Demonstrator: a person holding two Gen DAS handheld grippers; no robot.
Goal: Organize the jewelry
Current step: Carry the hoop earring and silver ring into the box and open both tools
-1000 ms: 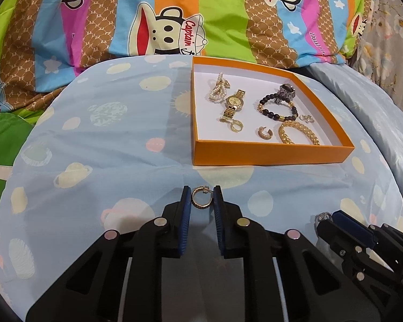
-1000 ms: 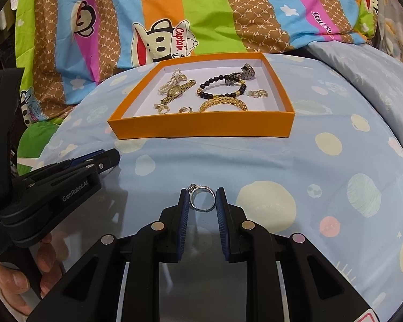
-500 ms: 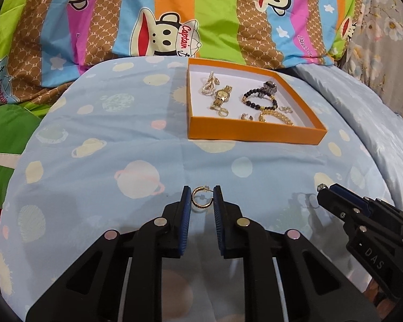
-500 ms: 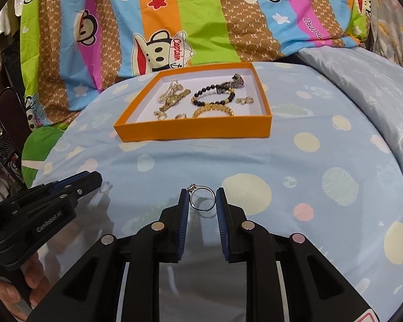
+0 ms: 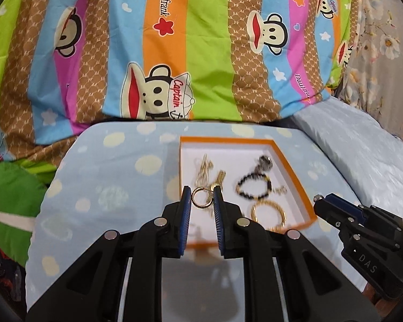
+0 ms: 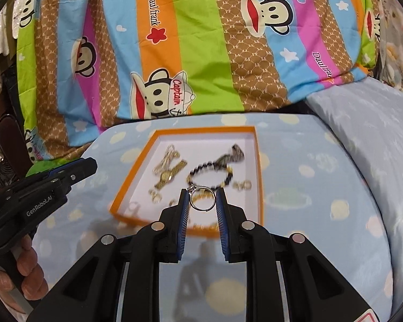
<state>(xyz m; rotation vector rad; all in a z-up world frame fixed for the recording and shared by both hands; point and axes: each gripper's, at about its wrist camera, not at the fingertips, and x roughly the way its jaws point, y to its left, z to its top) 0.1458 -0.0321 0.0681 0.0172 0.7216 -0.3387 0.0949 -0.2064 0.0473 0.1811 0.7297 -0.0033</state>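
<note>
Left wrist: gripper (image 5: 202,199) clamped on gold hoop (image 5: 200,197), poised over near-left part of orange tray (image 5: 295,171); right wrist: gripper (image 6: 202,198) clamped on silver ring (image 6: 202,198), above tray's near edge, tray ahead and below.

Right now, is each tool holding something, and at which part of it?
Left tool: a gold hoop earring, pinched across its outer edges. Right tool: a silver ring with a stone, clamped at opposite sides of its band.

Bright, motion-blurred, fisheye-warped edges
</note>
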